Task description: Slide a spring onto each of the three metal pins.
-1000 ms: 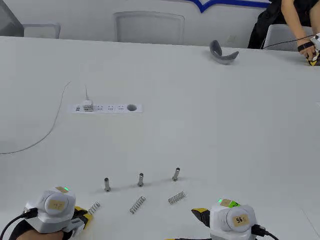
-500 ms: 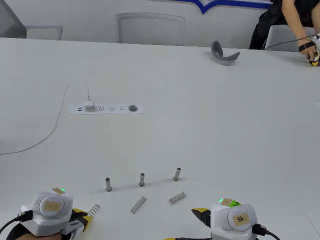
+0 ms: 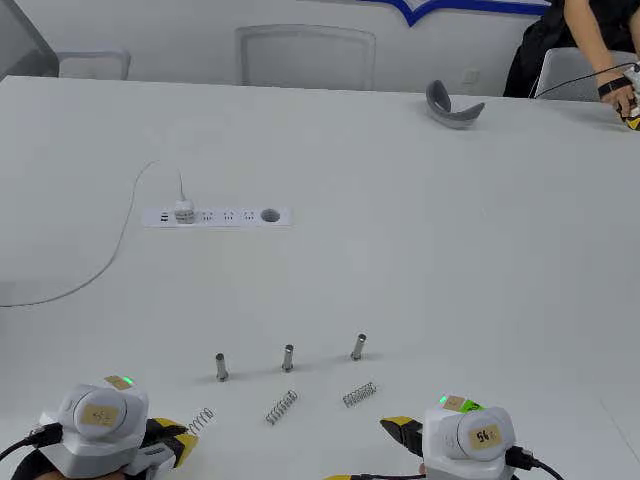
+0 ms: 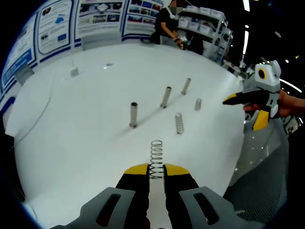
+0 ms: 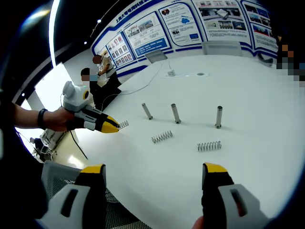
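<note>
A broad white matte table (image 3: 420,250) carries the work. Near its front edge stand three short upright silver metal pins in a slightly rising row: the left pin (image 3: 221,367), the middle pin (image 3: 288,358) and the right pin (image 3: 358,347). Just in front of them are three small coiled grey wire springs. The middle spring (image 3: 282,406) and the right spring (image 3: 359,394) lie loose on the table, each apart from its pin. The left spring (image 3: 201,420) has its near end between the yellow tips of the left tongs (image 4: 156,170), whose jaws are drawn almost together on the coil. Whether that spring is off the surface I cannot tell. The right tongs (image 5: 153,169) are spread wide with nothing between them, low over the table's near edge, to the right of the right spring.

Farther back lies a flat white power strip (image 3: 215,216) with a white plug in it, and a thin grey cable (image 3: 120,243) curls off to the left. A grey curved plastic piece (image 3: 452,105) rests near the far edge. Beyond the table pale grey chairs (image 3: 305,55) stand against a white wall, and a person in black (image 3: 545,45) sits at the far right corner. The right gripper view shows blue-and-white wall posters (image 5: 162,36).
</note>
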A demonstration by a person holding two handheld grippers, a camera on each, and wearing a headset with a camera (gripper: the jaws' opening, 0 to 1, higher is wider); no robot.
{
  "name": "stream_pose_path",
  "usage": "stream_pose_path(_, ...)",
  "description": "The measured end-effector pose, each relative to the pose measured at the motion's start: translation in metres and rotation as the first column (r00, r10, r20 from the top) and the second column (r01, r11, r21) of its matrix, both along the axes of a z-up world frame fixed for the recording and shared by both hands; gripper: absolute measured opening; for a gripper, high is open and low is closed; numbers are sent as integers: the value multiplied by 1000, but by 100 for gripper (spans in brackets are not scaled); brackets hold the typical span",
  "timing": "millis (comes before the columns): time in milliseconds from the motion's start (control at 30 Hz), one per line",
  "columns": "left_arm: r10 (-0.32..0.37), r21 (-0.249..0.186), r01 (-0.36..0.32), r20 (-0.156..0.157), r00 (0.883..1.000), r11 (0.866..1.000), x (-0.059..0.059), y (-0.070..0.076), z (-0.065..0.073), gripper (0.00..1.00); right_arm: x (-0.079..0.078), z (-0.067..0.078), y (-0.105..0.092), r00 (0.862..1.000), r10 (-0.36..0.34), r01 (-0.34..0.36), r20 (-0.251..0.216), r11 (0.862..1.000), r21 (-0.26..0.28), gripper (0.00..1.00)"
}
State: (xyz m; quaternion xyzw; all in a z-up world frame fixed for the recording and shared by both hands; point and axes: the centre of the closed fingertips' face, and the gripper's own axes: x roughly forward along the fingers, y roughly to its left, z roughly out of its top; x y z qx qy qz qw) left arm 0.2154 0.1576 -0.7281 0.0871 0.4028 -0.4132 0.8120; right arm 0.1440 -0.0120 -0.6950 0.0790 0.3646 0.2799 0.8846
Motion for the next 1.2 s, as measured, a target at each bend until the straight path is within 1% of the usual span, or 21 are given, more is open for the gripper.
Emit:
stream_pose_path(133, -25, -11, 25, 2, 1000, 1000, -5, -9, 6, 11, 0, 0, 1, 1000, 0, 0, -1, 1000, 7, 83)
stream_pose_path(233, -75, -16, 75, 12, 997, 997, -14, -21, 10, 11, 1, 0, 2, 1000, -5, 5, -2, 1000, 17, 82)
stream_pose_path(333, -88, -35, 88, 7, 996, 995, -18, -32, 14, 11, 1, 1, 2, 1000, -11, 11, -2, 1000, 26, 82)
stream_pose_path(400, -111, -41, 112, 8, 994, 993, -23, -41, 15, 11, 1, 1, 2, 1000, -16, 16, -2, 999, 34, 81)
stream_pose_path(500, -151, -46, 151, 17, 988, 987, -30, -54, 20, 11, 2, 2, 1, 1000, -19, 19, 1, 999, 40, 80)
stream_pose_path(600, -181, -59, 182, 15, 983, 981, -39, -66, 22, 11, 2, 4, 3, 1000, -16, 16, 3, 999, 47, 76)
stream_pose_path(667, -202, -64, 203, 18, 979, 977, -46, -74, 23, 11, 3, 5, 4, 1000, -20, 20, 2, 998, 60, 74)
stream_pose_path(700, -217, -68, 218, 17, 976, 974, -50, -79, 23, 11, 3, 5, 4, 1000, -22, 22, 1, 998, 67, 74)
stream_pose_path(800, -245, -72, 246, 18, 969, 967, -58, -87, 24, 11, 3, 5, 6, 1000, -18, 18, 1, 997, 72, 74)
stream_pose_path(867, -277, -71, 277, 23, 961, 958, -66, -94, 25, 11, 2, 5, 8, 1000, -13, 13, -1, 997, 80, 73)
stream_pose_path(1000, -314, -71, 315, 28, 949, 946, -75, -101, 27, 11, 2, 6, 12, 1000, -13, 13, -5, 995, 102, 71)
stream_pose_path(1033, -322, -72, 323, 30, 946, 944, -77, -103, 28, 11, 2, 6, 14, 1000, -15, 16, -9, 993, 116, 69)
stream_pose_path(1100, -327, -75, 328, 33, 944, 942, -78, -106, 30, 11, 2, 8, 16, 1000, -14, 15, -10, 991, 135, 64)
stream_pose_path(1200, -337, -83, 339, 39, 941, 937, -81, -110, 34, 11, 1, 11, 22, 1000, -15, 17, -15, 983, 182, 57)
